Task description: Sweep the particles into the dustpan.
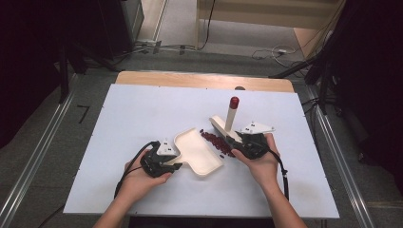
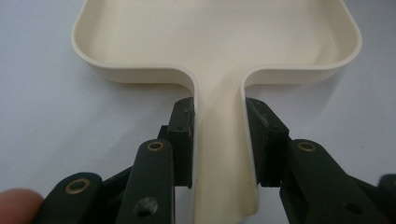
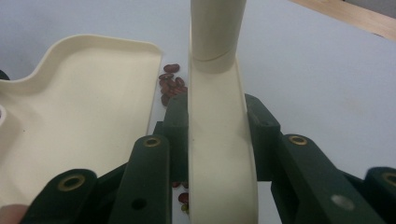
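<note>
A cream dustpan (image 1: 199,153) lies flat on the white mat, its open edge facing a loose pile of red beans (image 1: 216,142). My left gripper (image 1: 179,162) is shut on the dustpan's handle (image 2: 219,158), its pads (image 2: 183,135) pressing both sides. My right gripper (image 1: 236,140) is shut on a cream brush-like scraper (image 3: 219,154) just right of the beans. The scraper's round stem with a red cap (image 1: 234,102) rises upright. In the right gripper view the beans (image 3: 170,85) lie between the dustpan's edge (image 3: 149,93) and the scraper.
The white mat (image 1: 142,114) covers a wooden table whose bare strip (image 1: 190,79) shows at the back, with a small dark spot (image 1: 240,88) on it. Cables lie on the floor beyond. Metal rails (image 1: 38,156) run along both sides of the table.
</note>
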### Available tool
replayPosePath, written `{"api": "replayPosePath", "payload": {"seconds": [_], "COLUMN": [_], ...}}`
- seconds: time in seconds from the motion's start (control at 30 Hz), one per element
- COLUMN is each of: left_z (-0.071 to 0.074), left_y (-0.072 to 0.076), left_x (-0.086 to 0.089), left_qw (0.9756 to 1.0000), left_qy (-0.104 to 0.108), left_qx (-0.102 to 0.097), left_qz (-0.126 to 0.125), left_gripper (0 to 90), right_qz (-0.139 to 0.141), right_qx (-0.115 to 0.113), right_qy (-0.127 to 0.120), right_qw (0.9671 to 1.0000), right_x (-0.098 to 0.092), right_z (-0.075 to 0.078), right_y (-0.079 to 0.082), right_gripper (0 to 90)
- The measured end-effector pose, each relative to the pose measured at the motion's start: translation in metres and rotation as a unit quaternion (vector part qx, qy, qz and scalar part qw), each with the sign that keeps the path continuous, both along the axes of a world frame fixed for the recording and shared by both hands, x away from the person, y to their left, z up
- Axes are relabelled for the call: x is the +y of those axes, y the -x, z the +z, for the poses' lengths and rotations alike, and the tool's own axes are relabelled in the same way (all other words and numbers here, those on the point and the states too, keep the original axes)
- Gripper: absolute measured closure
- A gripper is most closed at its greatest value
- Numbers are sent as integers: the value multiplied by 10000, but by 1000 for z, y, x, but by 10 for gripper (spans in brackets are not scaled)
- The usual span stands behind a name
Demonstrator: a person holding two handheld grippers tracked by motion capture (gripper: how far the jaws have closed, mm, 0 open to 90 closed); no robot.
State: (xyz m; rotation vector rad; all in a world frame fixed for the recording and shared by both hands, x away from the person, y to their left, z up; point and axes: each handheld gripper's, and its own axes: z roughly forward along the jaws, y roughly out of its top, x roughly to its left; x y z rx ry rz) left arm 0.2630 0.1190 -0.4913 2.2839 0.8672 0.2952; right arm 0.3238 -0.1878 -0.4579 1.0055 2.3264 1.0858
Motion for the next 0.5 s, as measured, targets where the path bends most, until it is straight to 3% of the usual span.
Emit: {"api": "replayPosePath", "payload": {"seconds": [0.5], "left_z": [0], "left_y": [0], "left_x": [0], "left_qw": [10000], "left_qy": [-37], "left_qx": [-8], "left_qz": [-18], "left_gripper": [662], "right_qz": [700], "right_qx": [-87], "right_qy": [130], "right_qw": [9974], "right_x": [30], "right_z": [2], "right_y": [18], "right_gripper": [650]}}
